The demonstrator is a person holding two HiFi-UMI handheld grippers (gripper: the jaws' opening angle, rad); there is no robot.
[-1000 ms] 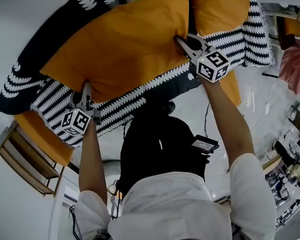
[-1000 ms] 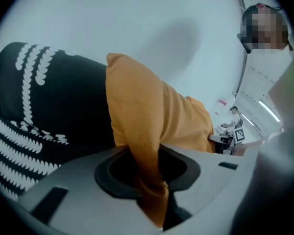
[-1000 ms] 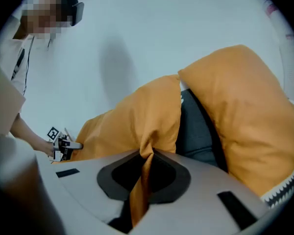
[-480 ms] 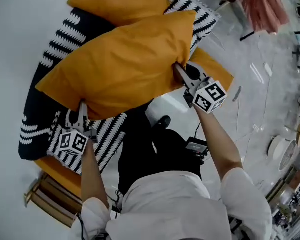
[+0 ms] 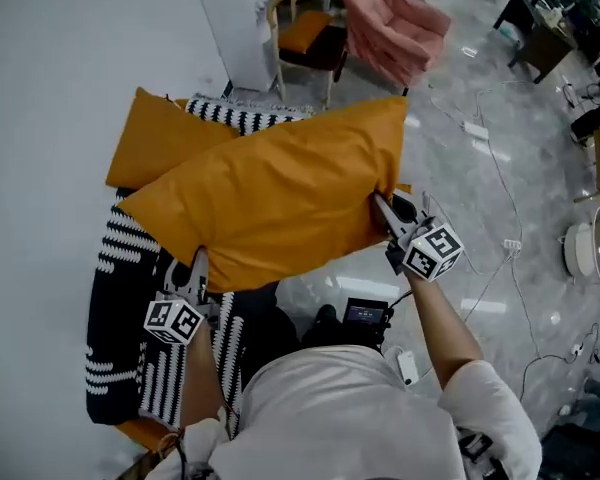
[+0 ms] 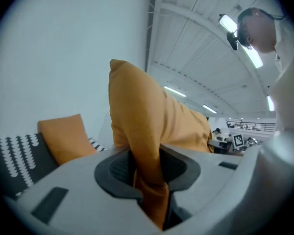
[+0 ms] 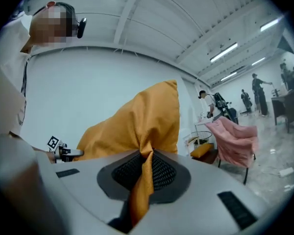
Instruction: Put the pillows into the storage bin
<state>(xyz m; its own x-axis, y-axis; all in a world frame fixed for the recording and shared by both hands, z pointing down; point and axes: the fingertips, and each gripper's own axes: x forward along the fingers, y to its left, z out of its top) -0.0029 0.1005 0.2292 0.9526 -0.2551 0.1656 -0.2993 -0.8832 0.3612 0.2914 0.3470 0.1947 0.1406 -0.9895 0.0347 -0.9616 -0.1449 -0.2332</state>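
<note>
Slippage worries us: our left hand-held gripper [image 5: 198,270] and right hand-held gripper [image 5: 386,211] each clamp only a corner of the orange pillow [image 5: 280,203], aloft above the striped cover [image 5: 120,298]; the bin seems out of view.

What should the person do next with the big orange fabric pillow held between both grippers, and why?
Probably carry the orange fabric pillow toward the tall white container ahead, perhaps the bin: left gripper and right gripper each clamp one end, so it is already lifted.
</note>
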